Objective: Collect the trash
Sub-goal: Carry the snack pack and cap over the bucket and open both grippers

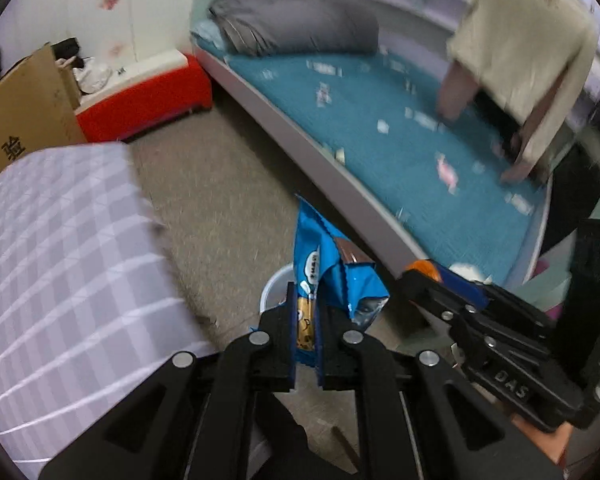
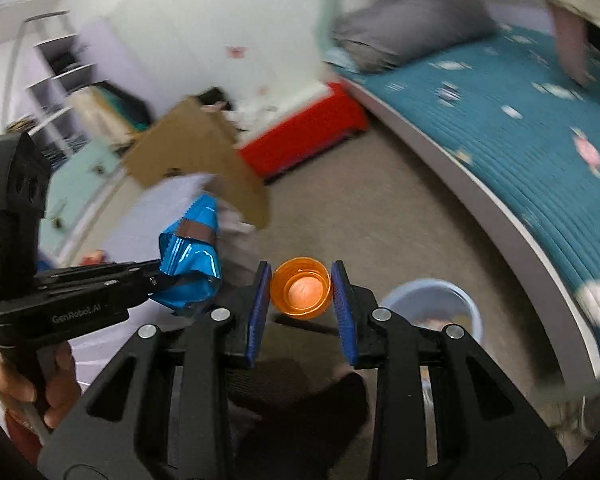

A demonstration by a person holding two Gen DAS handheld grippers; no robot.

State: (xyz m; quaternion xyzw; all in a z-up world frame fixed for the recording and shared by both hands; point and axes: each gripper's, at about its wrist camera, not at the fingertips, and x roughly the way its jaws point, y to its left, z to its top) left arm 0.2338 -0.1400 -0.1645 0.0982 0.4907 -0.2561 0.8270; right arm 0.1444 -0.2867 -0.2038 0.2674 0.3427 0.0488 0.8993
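While both views are blurred with motion, the left tongs (image 1: 305, 312) can be seen pinching a crumpled blue snack wrapper (image 1: 328, 268), which stands up from between the narrow-set fingers. At 3 o'clock from them, the right tongs (image 1: 432, 276) reach in from the side. From the right wrist view, the right tongs (image 2: 300, 294) grip an orange bottle cap (image 2: 300, 288), its open side facing the camera, one blue pad touching each side of it. The wrapper (image 2: 192, 256) shows at 9 o'clock from the cap, held by the left tongs (image 2: 160, 280), with a hand (image 2: 32, 392) on their handle. A pale blue bin (image 2: 432, 308) stands on the brown floor (image 2: 380, 208) at 3 o'clock from the cap, just beside the right tongs. A bed with a teal cover (image 1: 380, 120) curves along the right, scattered with small scraps too blurred to identify. A cardboard box (image 1: 24, 112) and a red bench (image 1: 148, 100) sit by the far wall.
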